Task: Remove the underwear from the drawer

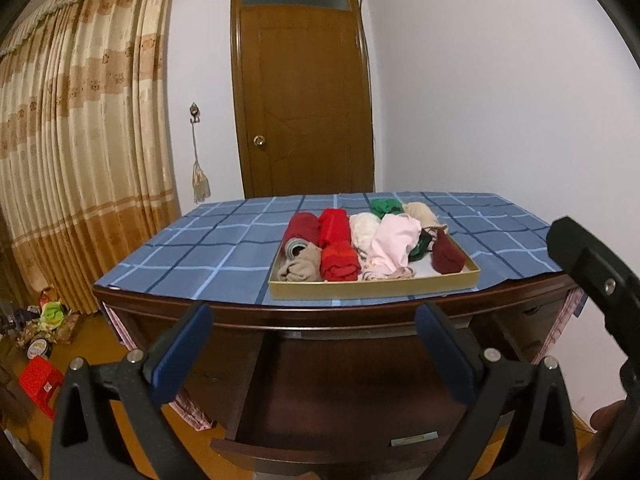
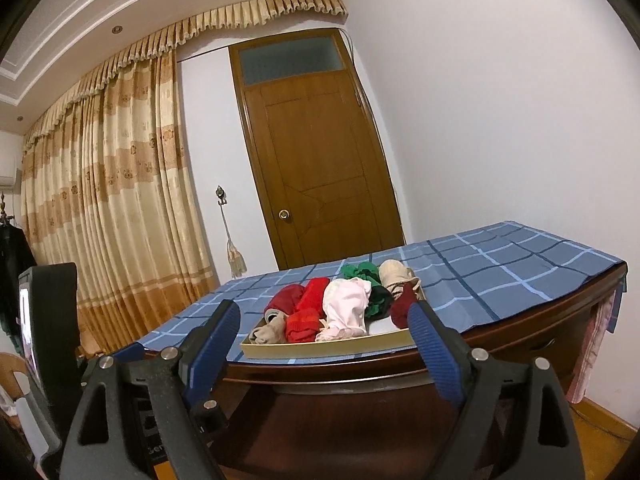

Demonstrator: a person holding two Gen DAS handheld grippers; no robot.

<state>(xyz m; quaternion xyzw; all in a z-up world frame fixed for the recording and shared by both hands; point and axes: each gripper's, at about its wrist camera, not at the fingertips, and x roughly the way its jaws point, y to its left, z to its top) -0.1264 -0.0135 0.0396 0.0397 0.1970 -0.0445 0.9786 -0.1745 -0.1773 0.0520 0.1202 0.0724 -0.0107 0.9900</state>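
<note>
A shallow gold-edged drawer tray (image 1: 372,286) (image 2: 328,347) sits on a desk covered by a blue checked cloth (image 1: 192,248) (image 2: 500,268). It holds several rolled underwear pieces: dark red (image 1: 302,226), bright red (image 1: 339,266) (image 2: 304,324), pink (image 1: 394,242) (image 2: 348,304), green (image 1: 385,205) (image 2: 360,270), beige (image 1: 298,268) and maroon (image 1: 448,256) (image 2: 402,304). My left gripper (image 1: 314,332) is open and empty, short of the desk's front edge. My right gripper (image 2: 324,334) is open and empty too, near the tray's front wall. In the left wrist view, the right gripper's body (image 1: 600,292) shows at the right edge.
The dark wooden desk (image 1: 340,320) (image 2: 480,344) has a knee recess below. A brown door (image 1: 304,92) and a white wall stand behind. Gold curtains (image 1: 80,152) hang at left. A red stool (image 1: 38,384) and clutter lie on the floor at left.
</note>
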